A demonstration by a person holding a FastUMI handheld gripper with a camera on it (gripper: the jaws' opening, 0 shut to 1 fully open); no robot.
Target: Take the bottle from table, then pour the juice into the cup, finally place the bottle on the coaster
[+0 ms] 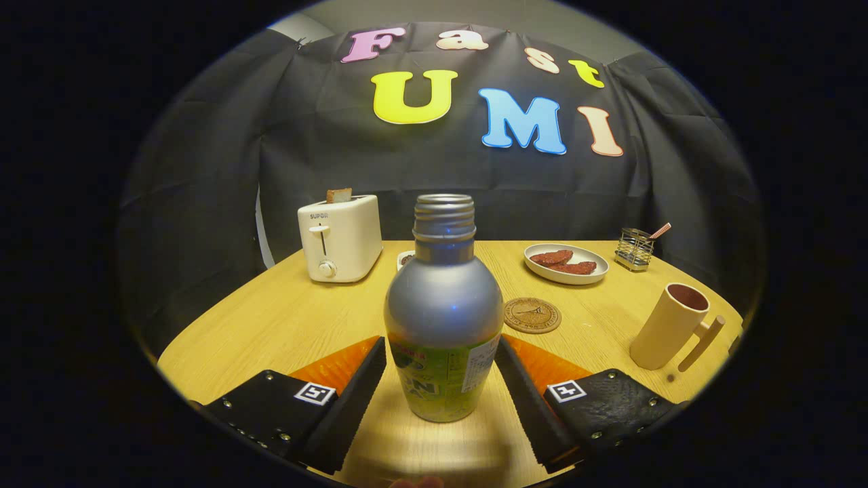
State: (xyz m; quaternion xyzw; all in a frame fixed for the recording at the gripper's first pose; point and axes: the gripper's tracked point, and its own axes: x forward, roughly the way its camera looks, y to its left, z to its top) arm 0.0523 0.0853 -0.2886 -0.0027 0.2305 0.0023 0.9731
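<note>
Desk [285,325]: light wood grain, rounded edge, warm light pooled at 6 o'clock. Wall [203,176]: black creased cloth from 9 through 3 o'clock. Above it at 12 o'clock: pale grey wall [434,13].

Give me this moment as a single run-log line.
stage: grasping | hand-held gripper: fingers flank bottle, contact unclear | bottle: upright on table, uncapped | cup: beyond, right | coaster: bare

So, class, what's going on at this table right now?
A hand-held gripper has its two fingers on either side of a silver metal bottle with a green label, uncapped and standing upright on the wooden table. The fingers look close to the bottle, but a firm grip can't be confirmed. Beyond the fingers lie a round brown coaster and a tan handled cup, both untouched.
</note>
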